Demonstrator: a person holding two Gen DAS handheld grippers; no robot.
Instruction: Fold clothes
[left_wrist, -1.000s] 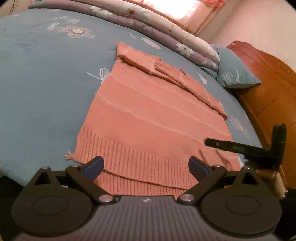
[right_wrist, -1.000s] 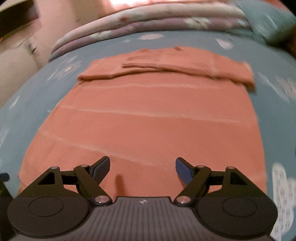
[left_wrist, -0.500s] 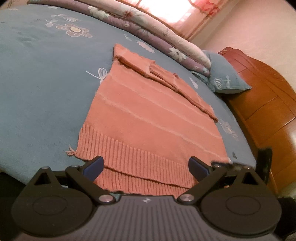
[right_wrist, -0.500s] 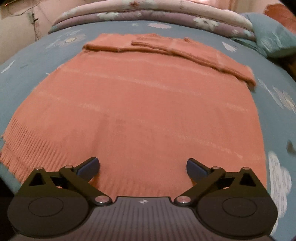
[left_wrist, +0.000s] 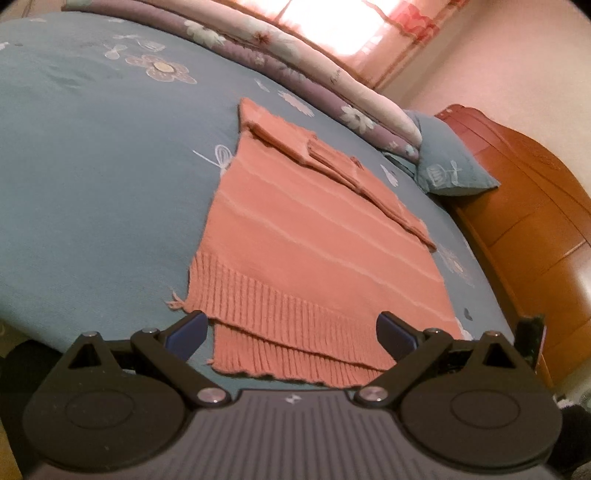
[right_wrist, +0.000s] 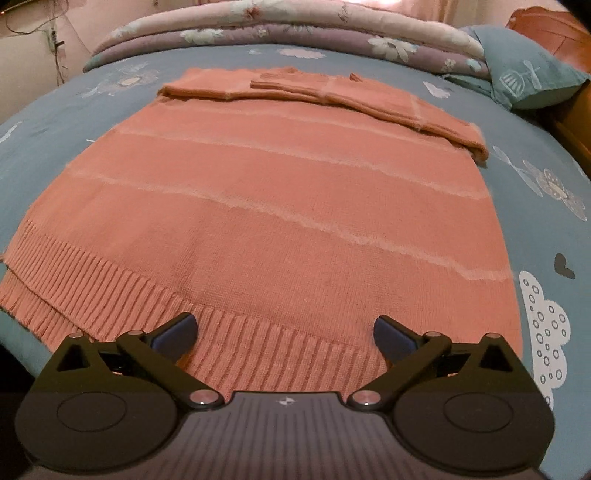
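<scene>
Writing: no brand or label could be read; a small pale emblem sat on each gripper's grey housing, too small to make out.
Sweater: the salmon knit sweater (left_wrist: 314, 243) lay flat on the blue floral bedspread (left_wrist: 92, 177), sleeves folded across its far end, ribbed hem nearest the cameras.
Left gripper: the left gripper (left_wrist: 291, 328) was released, jaws wide, over the hem's left corner, nothing between the pads.
Right gripper: the right gripper (right_wrist: 284, 330) was released, jaws at their widest, above the ribbed hem near the right corner; whether the pads touched the knit could not be told.
Surroundings: a rolled floral quilt (right_wrist: 295, 29) lay along the far edge, a blue pillow (left_wrist: 450, 173) beside the wooden headboard (left_wrist: 524, 221).
Change: a second earlier the right jaws stood narrower and framed the sweater's plain body; since then they had widened and come back to the hem. The left view had shifted slightly toward the hem's left corner.
</scene>
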